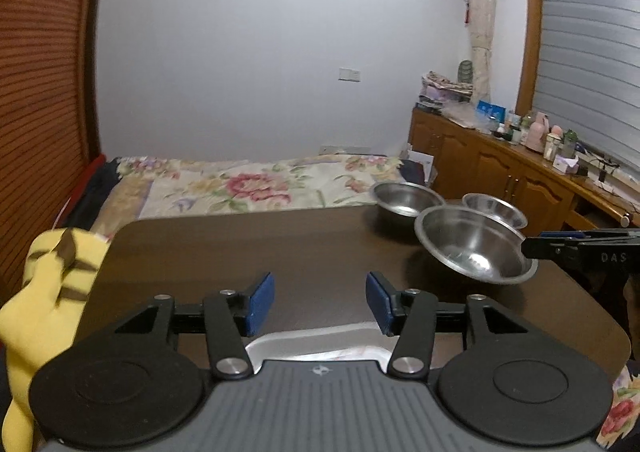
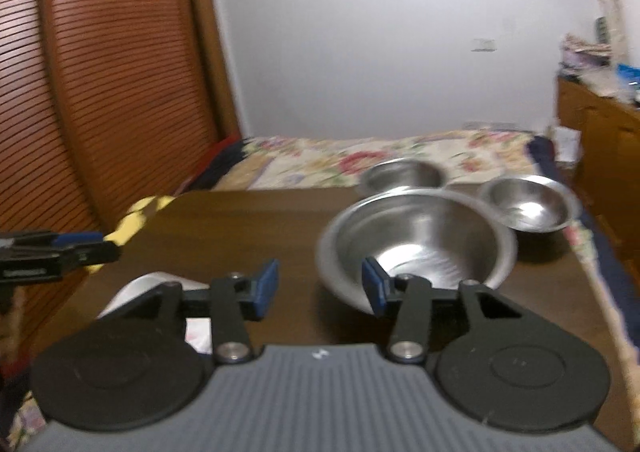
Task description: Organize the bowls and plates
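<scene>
The left gripper (image 1: 320, 300) has its blue pads standing moderately apart with nothing between them, only bare dark tabletop showing in the gap. Just below the fingers, at the near edge of the table (image 1: 240, 252), lies a white plate (image 1: 316, 344), mostly hidden under the gripper's body.

The right gripper (image 2: 318, 288) is parted to much the same width, and the gap between its pads is also empty. Its right-hand finger overlaps the near rim of the large steel bowl (image 2: 416, 236). The picture is smeared there, so I can't say whether the pad touches the rim or merely sits in front of it. Nothing is pinched. From the left side the bowl looks tilted, with its mouth tipped toward the left gripper and its far rim meeting the right gripper's tip; it seems to sit a little off the table rather than flat on it.

Behind it, at the table's far right corner, two more steel bowls stand upright: a deeper one (image 1: 404, 199) at the back edge and a smaller, shallower one (image 1: 494, 209) to its right, near each other but apart.

Further out there is a yellow striped plush toy (image 1: 44, 292) at the table's left edge, a bed with a flowered cover (image 1: 248, 183) beyond the table, a slatted wooden door (image 1: 40, 91) on the left, and a wooden cabinet (image 1: 500, 171) crowded with bottles along the right wall.
</scene>
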`<state>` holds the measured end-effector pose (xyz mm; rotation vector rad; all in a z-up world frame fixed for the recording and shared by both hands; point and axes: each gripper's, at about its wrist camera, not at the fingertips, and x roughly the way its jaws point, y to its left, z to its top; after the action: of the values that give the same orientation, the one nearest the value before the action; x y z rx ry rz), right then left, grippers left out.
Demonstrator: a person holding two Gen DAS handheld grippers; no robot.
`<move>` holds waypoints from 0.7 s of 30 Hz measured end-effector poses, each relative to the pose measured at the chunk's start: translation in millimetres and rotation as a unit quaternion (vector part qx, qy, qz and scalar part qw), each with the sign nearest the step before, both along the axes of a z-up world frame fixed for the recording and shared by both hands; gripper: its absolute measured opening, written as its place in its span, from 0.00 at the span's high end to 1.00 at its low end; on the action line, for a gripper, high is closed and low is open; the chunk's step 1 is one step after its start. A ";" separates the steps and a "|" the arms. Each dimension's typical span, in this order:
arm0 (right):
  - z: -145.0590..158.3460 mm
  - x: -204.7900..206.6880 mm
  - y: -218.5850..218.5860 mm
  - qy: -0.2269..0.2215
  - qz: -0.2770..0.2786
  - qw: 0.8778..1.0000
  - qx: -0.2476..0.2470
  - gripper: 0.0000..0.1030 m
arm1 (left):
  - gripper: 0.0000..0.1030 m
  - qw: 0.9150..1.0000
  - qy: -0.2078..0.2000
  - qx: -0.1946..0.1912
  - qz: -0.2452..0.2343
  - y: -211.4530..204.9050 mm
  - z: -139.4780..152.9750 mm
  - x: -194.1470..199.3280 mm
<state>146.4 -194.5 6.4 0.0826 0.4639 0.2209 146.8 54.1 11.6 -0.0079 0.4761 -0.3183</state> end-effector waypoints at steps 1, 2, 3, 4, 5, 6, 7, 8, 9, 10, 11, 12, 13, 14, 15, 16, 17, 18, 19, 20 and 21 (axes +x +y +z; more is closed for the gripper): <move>0.0 3.2 -8.6 0.001 -0.011 1.000 0.001 0.53 | 0.47 1.000 -0.001 0.001 -0.005 -6.6 1.5 4.2; -0.5 5.6 -14.9 0.002 -0.018 1.000 0.002 0.53 | 0.46 1.000 -0.001 0.002 -0.011 -13.9 2.0 7.9; -0.9 8.4 -22.3 0.003 -0.026 1.000 0.004 0.53 | 0.46 1.000 -0.001 0.002 -0.016 -20.2 2.4 11.4; -1.8 11.9 -29.8 0.006 -0.034 0.999 0.007 0.53 | 0.46 1.000 0.000 0.003 -0.021 -27.4 3.0 15.1; -3.0 14.8 -34.0 0.008 -0.041 0.999 0.008 0.53 | 0.46 1.000 0.002 0.003 -0.026 -34.6 3.2 19.5; -5.1 17.7 -39.2 0.011 -0.047 0.999 0.010 0.53 | 0.46 1.000 0.006 0.001 -0.030 -41.8 3.0 23.4; -7.2 20.5 -43.9 0.016 -0.052 0.998 0.012 0.53 | 0.46 0.999 0.010 0.000 -0.035 -49.7 2.2 27.4; -8.2 23.2 -47.5 0.019 -0.056 0.998 0.013 0.53 | 0.46 0.999 0.013 -0.001 -0.040 -57.4 1.7 31.4; -9.6 26.1 -51.1 0.022 -0.060 0.998 0.014 0.53 | 0.46 0.999 0.015 -0.001 -0.044 -64.0 1.2 35.5; -10.8 28.5 -52.8 0.025 -0.064 0.998 0.012 0.53 | 0.46 0.999 0.016 0.000 -0.047 -70.3 0.1 39.6; -11.6 30.3 -54.2 0.027 -0.067 0.997 0.012 0.53 | 0.46 0.999 0.018 0.000 -0.050 -76.7 -0.9 44.6; -12.6 33.5 -57.1 0.031 -0.070 0.997 0.015 0.53 | 0.46 0.999 0.020 -0.001 -0.051 -82.2 -1.9 48.1; -13.9 35.5 -59.3 0.035 -0.071 0.997 0.020 0.53 | 0.45 0.998 0.024 -0.003 -0.053 -87.3 -2.9 52.5; -15.0 37.3 -61.9 0.039 -0.073 0.996 0.026 0.53 | 0.46 0.998 0.028 -0.006 -0.055 -92.8 -3.8 56.9; -17.0 39.6 -63.5 0.044 -0.074 0.996 0.031 0.53 | 0.46 0.998 0.032 -0.010 -0.058 -97.3 -4.8 60.9; -19.0 40.7 -65.1 0.047 -0.078 0.995 0.035 0.53 | 0.46 0.997 0.037 -0.014 -0.059 -101.7 -6.4 65.1; -20.0 41.2 -66.9 0.050 -0.080 0.995 0.038 0.53 | 0.46 0.997 0.039 -0.017 -0.060 -105.4 -7.7 67.7; -22.9 42.7 -67.5 0.054 -0.081 0.994 0.041 0.53 | 0.46 0.997 0.041 -0.019 -0.064 -108.7 -9.1 70.1; -23.5 43.6 -69.6 0.057 -0.082 0.994 0.043 0.54 | 0.46 0.997 0.042 -0.016 -0.065 -113.2 -10.2 72.2; -24.8 44.8 -71.2 0.060 -0.084 0.994 0.045 0.54 | 0.46 0.997 0.042 -0.010 -0.065 -117.9 -11.7 73.7; -26.6 45.6 -71.4 0.063 -0.085 0.993 0.047 0.54 | 0.46 0.997 0.042 -0.005 -0.066 -121.7 -13.3 74.9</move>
<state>192.0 -265.9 -20.1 0.2281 0.5692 0.0698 221.7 -67.5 -1.7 -0.0002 0.5599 -0.4510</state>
